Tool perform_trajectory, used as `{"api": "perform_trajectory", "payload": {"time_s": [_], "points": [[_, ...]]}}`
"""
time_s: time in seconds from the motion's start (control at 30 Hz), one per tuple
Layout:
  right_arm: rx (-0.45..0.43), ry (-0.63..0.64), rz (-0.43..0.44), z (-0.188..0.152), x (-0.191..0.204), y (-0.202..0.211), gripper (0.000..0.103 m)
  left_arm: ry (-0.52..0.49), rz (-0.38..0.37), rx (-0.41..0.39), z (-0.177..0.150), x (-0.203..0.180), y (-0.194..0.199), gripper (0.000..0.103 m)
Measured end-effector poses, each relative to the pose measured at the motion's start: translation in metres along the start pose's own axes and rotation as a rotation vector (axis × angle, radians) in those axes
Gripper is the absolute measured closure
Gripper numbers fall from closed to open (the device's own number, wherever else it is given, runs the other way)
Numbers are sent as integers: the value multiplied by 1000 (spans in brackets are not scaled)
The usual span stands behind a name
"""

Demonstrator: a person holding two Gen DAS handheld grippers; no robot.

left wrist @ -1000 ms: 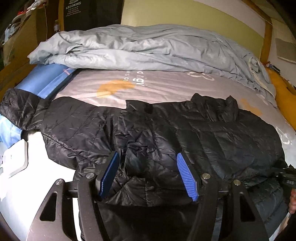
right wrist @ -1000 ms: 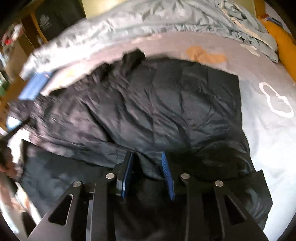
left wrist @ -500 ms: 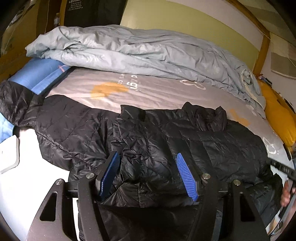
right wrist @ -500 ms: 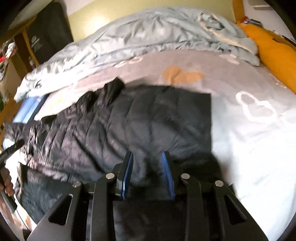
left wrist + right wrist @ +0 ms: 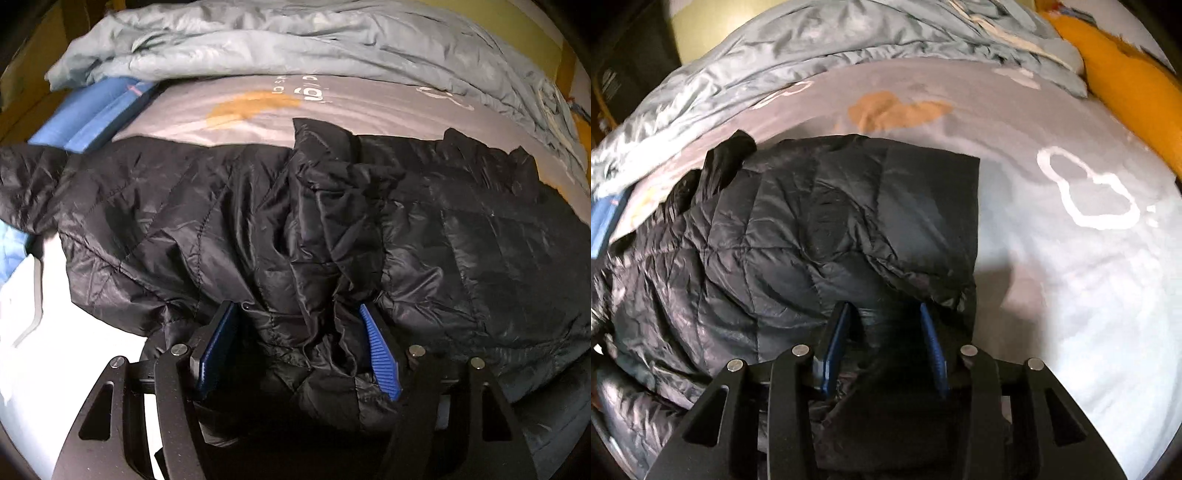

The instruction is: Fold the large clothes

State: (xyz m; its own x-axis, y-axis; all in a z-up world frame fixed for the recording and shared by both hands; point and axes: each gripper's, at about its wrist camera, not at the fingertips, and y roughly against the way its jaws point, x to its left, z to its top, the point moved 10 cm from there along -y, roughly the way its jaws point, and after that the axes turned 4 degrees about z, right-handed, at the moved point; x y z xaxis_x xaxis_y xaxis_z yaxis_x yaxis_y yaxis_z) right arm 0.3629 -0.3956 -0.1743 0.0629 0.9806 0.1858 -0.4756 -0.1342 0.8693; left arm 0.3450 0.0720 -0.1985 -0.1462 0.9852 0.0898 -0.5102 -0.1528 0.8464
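Both grippers' jaws are opening with jacket fabric bunched between them. Left gripper (image 5: 299,332): blue pads set fairly wide, a crumpled fold of the black puffer jacket (image 5: 332,229) fills the gap; can't tell if the pads press on it. Right gripper (image 5: 886,328): narrower gap, over the jacket's near edge by its squared corner, contact unclear too. Jacket lies spread on the grey bedsheet (image 5: 1052,258), sleeve stretched out left. Rumpled grey duvet (image 5: 295,40) behind it.
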Motion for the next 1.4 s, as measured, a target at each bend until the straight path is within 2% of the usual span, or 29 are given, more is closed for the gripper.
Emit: {"api": "perform_trajectory", "payload": {"time_s": [0.17, 0.27, 0.37, 0.43, 0.47, 0.53, 0.63, 0.7, 0.77, 0.8, 0.87, 0.9, 1.1, 1.2, 1.33, 1.4], "points": [[-15, 32, -29, -1, 2, 5, 63, -9, -3, -47, 1, -4, 12, 37], [-35, 36, -11, -2, 8, 16, 62, 18, -64, -115, 9, -2, 32, 37], [-55, 74, 15, -4, 19, 25, 57, 46, -138, -178, 17, 2, 57, 37], [-63, 79, 29, -6, 25, 31, 57, 54, -157, -208, 19, 7, 70, 36], [-68, 80, 43, -8, 28, 35, 57, 57, -164, -219, 20, 11, 75, 35], [-90, 89, 47, -9, 35, 43, 56, 91, -209, -239, 23, 20, 83, 24], [-131, 108, 33, -10, 42, 56, 48, 189, -268, -262, 28, 41, 89, 20], [-151, 125, 27, -11, 46, 63, 45, 236, -277, -275, 31, 61, 89, 15], [-171, 136, 15, -11, 47, 68, 42, 263, -245, -276, 29, 78, 85, 5], [-177, 137, 13, -10, 47, 69, 36, 282, -214, -273, 28, 91, 82, 0], [-192, 129, 8, -9, 47, 71, 28, 327, -161, -260, 23, 112, 74, 0], [-196, 126, 8, -9, 46, 73, 27, 348, -150, -245, 20, 122, 69, 0], [-179, 122, 10, -11, 46, 67, 27, 440, -178, -168, 13, 154, 33, 0], [-177, 132, 5, -12, 47, 66, 27, 497, -174, -191, 12, 163, 25, 1], [-166, 144, 9, -13, 50, 61, 27, 492, -232, -187, 19, 149, 20, 2], [-158, 151, 2, -14, 51, 57, 27, 469, -203, -164, 20, 143, 14, 6]]}}
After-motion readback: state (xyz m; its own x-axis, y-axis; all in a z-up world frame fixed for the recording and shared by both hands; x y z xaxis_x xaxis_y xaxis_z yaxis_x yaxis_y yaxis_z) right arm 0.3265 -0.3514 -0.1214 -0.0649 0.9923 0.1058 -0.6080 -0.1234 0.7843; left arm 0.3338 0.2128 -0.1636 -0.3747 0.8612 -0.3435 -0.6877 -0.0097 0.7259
